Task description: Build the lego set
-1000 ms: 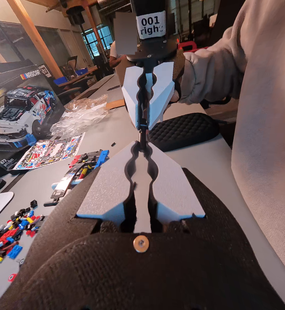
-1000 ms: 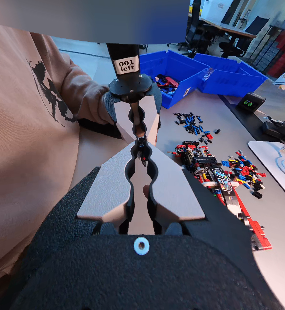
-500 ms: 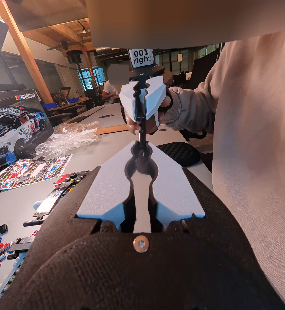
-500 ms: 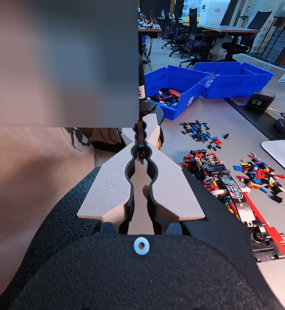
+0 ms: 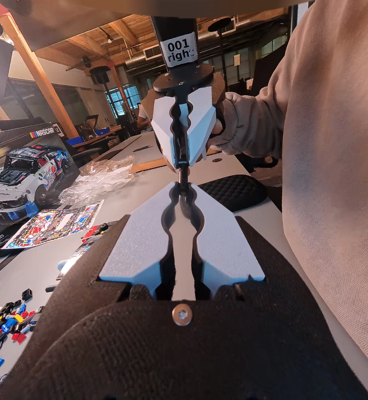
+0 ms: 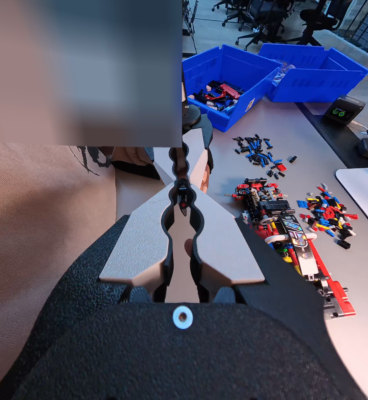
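My left gripper (image 5: 183, 185) and my right gripper (image 5: 181, 165) meet tip to tip in the air in front of the person's chest. Both are shut on a small black Lego assembly (image 5: 182, 176). In the right wrist view the right gripper (image 6: 182, 186) holds this piece (image 6: 183, 198), which shows a red and a blue detail, and the left gripper (image 6: 179, 177) faces it. The partly built red and black car (image 6: 287, 229) lies on the grey table to the right, and also shows in the left wrist view (image 5: 92, 232).
Loose coloured pieces (image 6: 328, 214) and small black and blue pins (image 6: 258, 151) lie beside the car. Two blue bins (image 6: 252, 95) (image 6: 313, 86) stand behind. The set box (image 5: 22, 173), a sticker sheet (image 5: 53, 225), plastic bags (image 5: 100, 181) and a black pad (image 5: 235, 192) are on the table. Both grippers' tips are close together, under 4 cm apart.
Both grippers have stayed shut and tip to tip on the small piece. The pair has lifted and tilted, so the table sits lower in both views.
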The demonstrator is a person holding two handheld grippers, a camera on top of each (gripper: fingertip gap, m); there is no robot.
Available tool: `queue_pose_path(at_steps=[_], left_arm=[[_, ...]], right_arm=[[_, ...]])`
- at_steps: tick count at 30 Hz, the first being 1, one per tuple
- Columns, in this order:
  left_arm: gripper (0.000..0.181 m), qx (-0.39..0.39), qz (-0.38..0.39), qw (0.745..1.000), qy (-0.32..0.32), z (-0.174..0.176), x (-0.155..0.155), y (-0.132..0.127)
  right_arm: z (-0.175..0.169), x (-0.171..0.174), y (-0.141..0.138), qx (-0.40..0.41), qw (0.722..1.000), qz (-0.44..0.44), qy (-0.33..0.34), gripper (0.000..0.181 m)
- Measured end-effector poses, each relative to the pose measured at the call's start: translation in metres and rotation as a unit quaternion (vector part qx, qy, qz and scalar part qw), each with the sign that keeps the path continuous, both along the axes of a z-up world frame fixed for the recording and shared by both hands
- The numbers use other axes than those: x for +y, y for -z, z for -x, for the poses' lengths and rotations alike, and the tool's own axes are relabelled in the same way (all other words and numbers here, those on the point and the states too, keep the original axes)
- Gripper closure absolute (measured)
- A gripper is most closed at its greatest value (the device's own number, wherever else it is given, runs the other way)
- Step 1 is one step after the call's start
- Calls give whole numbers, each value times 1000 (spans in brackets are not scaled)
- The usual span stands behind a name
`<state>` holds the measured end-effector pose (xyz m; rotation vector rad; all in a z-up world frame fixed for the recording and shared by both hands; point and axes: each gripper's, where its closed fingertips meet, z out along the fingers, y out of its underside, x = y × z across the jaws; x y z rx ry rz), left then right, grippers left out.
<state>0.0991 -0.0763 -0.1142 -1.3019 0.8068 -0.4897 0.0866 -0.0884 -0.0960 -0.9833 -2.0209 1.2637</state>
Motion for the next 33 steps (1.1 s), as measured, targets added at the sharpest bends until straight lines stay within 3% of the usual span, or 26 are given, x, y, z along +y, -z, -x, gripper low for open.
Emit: queue_pose_path(at_steps=[8,20,25,29,33], left_arm=[[177,48,-13,998,-27,-1,1,4],[177,101,19,993,-60,0,9,19],[177,126,41,988,-85,2,16,29],[177,127,71,987,-72,3,16,36],[177,125,109,984,-60,3,17,46]], right_arm=[[-3,0,4,0,1000,19,-4,176],[-2,6,19,0,998,-58,2,176],[0,11,26,-7,998,-69,2,175],[1,13,34,-7,992,-124,-5,176],[2,15,42,-25,993,-114,-4,176]])
